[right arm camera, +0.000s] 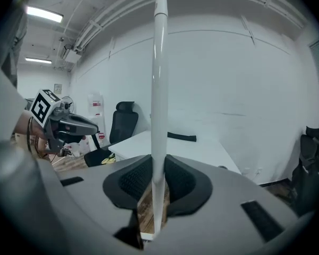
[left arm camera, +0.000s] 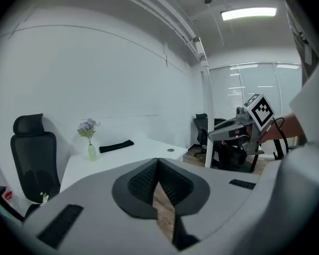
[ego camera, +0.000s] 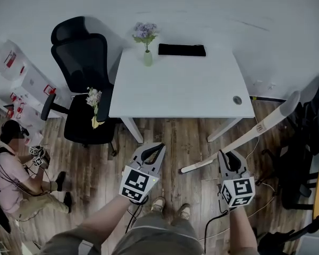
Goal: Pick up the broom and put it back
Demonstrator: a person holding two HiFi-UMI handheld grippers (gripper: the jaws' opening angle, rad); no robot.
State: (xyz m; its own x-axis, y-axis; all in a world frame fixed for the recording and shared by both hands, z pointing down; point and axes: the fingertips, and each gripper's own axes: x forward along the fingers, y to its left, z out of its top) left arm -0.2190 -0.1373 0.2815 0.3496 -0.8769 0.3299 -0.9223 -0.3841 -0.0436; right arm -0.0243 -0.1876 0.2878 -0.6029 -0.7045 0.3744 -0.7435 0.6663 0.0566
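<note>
Surface (ego camera: pixel 181 89) at upper centre of frame. Vase (ego camera: pixel 148 57) on its rear left corner, flat strip (ego camera: pixel 182 50) just right of it along the rear edge. Chair (ego camera: pixel 80 62) left of surface. Person (ego camera: pixel 16 169) on floor, lower left. Broom (ego camera: pixel 260 125) slants from lower centre to upper right, between jaws of right gripper (ego camera: pixel 229 157). Left gripper (ego camera: pixel 153 149) at lower centre, apart from broom.

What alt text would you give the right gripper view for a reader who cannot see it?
A white broom handle stands upright in the middle, clamped between the dark ribbed fingers of the right gripper. Behind it are a white desk and a black office chair against a white wall; the left gripper shows at the left.
</note>
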